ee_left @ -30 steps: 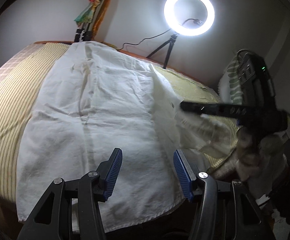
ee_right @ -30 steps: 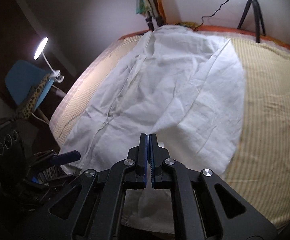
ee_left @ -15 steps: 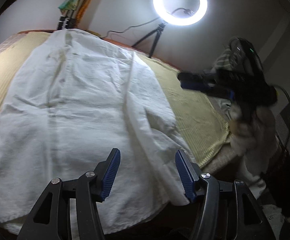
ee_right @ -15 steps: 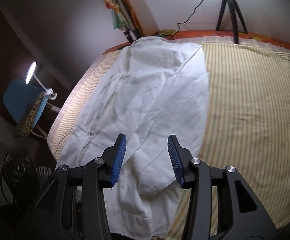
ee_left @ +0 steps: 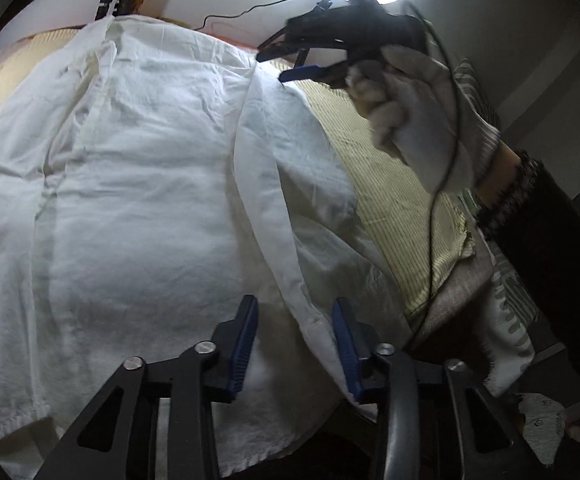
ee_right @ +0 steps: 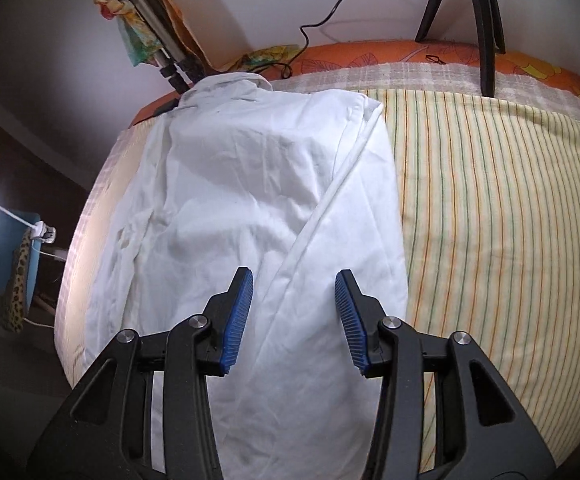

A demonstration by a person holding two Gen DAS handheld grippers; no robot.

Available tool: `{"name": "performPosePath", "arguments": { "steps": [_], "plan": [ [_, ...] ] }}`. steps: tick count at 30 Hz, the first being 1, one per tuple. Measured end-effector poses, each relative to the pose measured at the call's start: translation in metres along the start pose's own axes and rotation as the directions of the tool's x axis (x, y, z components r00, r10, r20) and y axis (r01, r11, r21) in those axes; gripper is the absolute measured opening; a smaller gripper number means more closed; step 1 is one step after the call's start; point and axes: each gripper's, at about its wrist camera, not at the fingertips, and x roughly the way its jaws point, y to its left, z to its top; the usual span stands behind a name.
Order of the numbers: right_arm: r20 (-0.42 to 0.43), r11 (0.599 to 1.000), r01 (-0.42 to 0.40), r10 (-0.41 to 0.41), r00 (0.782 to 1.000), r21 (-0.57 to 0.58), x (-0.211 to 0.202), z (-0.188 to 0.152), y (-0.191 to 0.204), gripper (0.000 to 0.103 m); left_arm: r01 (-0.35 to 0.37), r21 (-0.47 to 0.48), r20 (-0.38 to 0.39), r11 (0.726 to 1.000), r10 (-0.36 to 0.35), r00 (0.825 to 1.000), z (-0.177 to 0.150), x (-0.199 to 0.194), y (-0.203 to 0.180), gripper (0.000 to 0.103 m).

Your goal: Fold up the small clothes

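White shirt flat on bed; right side panel folded in. Both hand-held grippers spread, empty: left, right. Next: pinch left edge, fold inward, align seams.

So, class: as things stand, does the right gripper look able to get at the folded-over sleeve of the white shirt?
Probably yes. The right gripper is open and empty, hanging just above the sleeve on the white shirt. Nothing lies between them, and the left gripper is down at the hem, out of its path.
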Motion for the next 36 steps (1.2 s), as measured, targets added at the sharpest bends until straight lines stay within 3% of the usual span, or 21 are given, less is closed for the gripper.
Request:
{"name": "performPosePath", "arguments": {
  "steps": [2,4,9,11,14,16,18,21,24,26,28,31,36],
  "plan": [
    [-0.013,0.999,0.034,-0.034,0.999,0.000,0.012,0.008,0.001,0.040,0.014,0.017,-0.005,1.000,-0.014,1.000,-0.001,0.003,-0.001,0.019],
    [-0.020,0.997,0.070,-0.070,0.997,-0.019,0.020,0.015,0.005,0.007,0.044,0.011,-0.012,0.999,-0.043,0.999,0.000,0.004,0.001,0.009],
    [-0.003,0.983,0.131,-0.132,0.991,-0.130,0.018,0.028,0.027,0.003,0.163,-0.076,-0.002,0.984,-0.163,0.987,0.006,-0.004,0.006,0.002],
    [0.015,0.973,0.140,-0.140,0.990,-0.181,0.013,0.034,0.038,0.003,0.244,-0.121,0.019,0.962,-0.243,0.970,0.007,-0.015,0.010,0.002],
    [0.046,0.957,0.176,-0.170,0.984,-0.231,0.016,0.046,0.053,0.002,0.294,-0.176,0.031,0.940,-0.293,0.956,0.007,-0.019,0.024,0.003],
    [0.041,0.953,0.187,-0.183,0.982,-0.238,0.028,0.053,0.058,0.002,0.215,-0.180,0.007,0.960,-0.218,0.976,0.003,-0.014,0.033,0.003],
    [0.034,0.944,0.196,-0.194,0.980,-0.265,0.041,0.051,0.062,0.002,0.146,-0.192,-0.020,0.970,-0.152,0.988,0.001,-0.008,0.040,0.017],
    [0.018,0.939,0.188,-0.190,0.982,-0.287,0.044,0.042,0.064,0.003,0.080,-0.193,-0.009,0.978,-0.083,0.996,-0.004,-0.012,0.044,0.029],
    [0.020,0.968,0.114,-0.113,0.993,-0.223,0.016,0.029,0.050,0.018,-0.014,-0.116,0.019,0.993,0.016,1.000,-0.005,-0.026,0.036,0.038],
    [0.052,0.983,0.081,-0.073,0.996,-0.167,-0.013,0.013,0.033,0.029,-0.060,-0.055,0.040,0.997,0.062,0.997,-0.005,-0.037,0.029,0.039],
    [0.073,0.995,0.035,-0.028,0.997,-0.098,-0.041,-0.012,0.012,0.036,-0.067,-0.032,0.061,0.997,0.069,0.996,-0.007,-0.045,0.022,0.039],
    [0.078,0.999,-0.047,0.048,0.996,-0.005,-0.075,-0.064,-0.020,0.036,-0.060,0.002,0.078,0.998,0.060,0.995,-0.010,-0.053,0.011,0.043],
    [0.049,0.978,-0.184,0.180,0.982,0.097,-0.097,-0.150,-0.035,0.036,-0.034,-0.012,0.033,0.999,0.035,0.999,-0.015,-0.044,0.008,0.044]
  ]
}}
